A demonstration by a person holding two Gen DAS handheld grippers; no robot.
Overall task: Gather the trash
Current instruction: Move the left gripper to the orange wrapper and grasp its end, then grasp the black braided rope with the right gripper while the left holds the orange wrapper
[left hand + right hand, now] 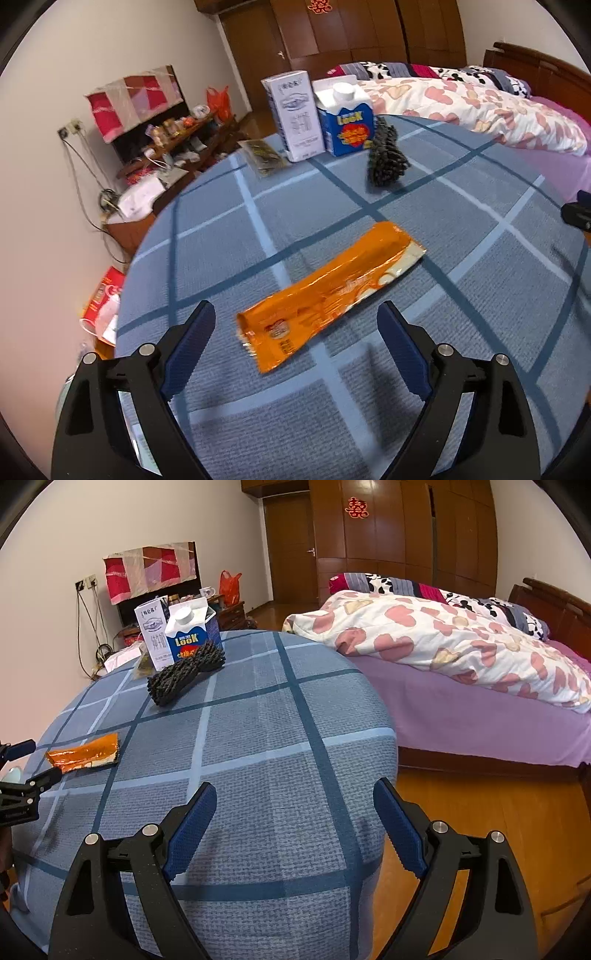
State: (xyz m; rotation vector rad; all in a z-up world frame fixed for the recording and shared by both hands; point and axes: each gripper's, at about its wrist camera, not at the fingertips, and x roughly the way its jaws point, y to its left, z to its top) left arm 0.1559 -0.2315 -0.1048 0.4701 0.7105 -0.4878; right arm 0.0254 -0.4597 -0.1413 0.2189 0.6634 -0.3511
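the left gripper (295, 328) hovers spread wide over the orange wrapper (325, 291), flat on the checked tablecloth (221, 229); it should probably pinch the near end. the right gripper (293, 812) is spread, empty.

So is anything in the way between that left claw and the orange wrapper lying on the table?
Nothing visible. The left claw is open, and the orange wrapper lies flat on the blue checked tablecloth just ahead of it, its near end between the fingertips. The cartons and the dark bundle sit well beyond it.
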